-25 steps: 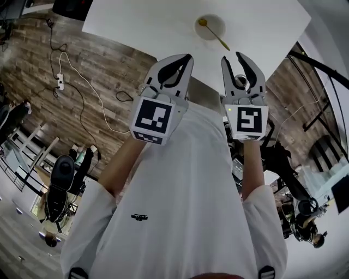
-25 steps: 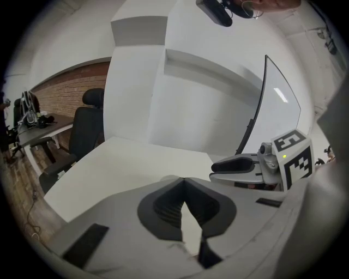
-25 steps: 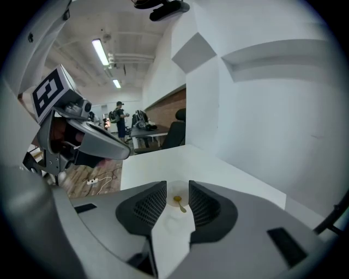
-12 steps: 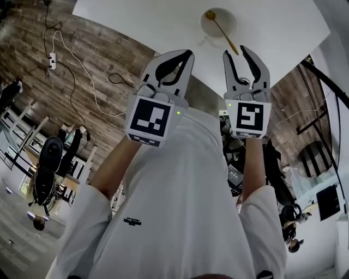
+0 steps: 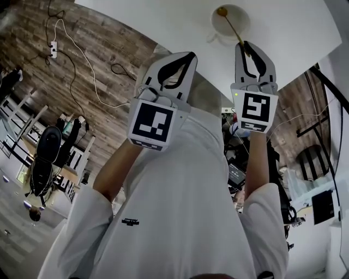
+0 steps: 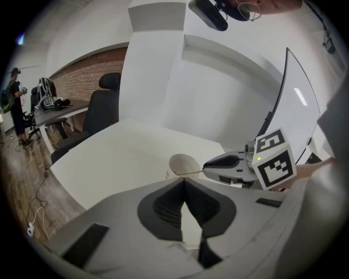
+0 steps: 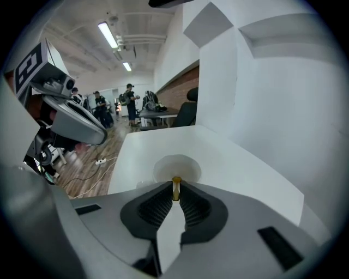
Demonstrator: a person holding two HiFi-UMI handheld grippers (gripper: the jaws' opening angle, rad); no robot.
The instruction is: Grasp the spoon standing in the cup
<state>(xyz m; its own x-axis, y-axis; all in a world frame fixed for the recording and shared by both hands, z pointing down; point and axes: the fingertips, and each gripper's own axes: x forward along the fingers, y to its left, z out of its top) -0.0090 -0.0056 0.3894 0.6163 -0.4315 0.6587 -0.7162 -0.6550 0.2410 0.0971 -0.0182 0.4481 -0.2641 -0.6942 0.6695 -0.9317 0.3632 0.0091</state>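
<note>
The left gripper is clenched with nothing in it: in its own view the two jaws meet at the tips and only bare white table shows through the gap behind them. It is held over the near edge of that table, beside the right gripper and apart from it. Ahead of the left gripper and a little to its right stands the pale cup, clear of its jaw tips. The gold spoon leans in the cup, its bowl down inside near the far wall and its thin handle slanting out over the near rim toward the right gripper. That gripper points straight at the cup, which sits just ahead of its jaw tips. Its jaws are closing, and the right gripper view shows the end of the spoon's handle upright between the very tips, a pad against it on either side, so the gripper is grasping the spoon at the top of its handle. The rest of the gap between the jaws, behind the handle, is empty.
</note>
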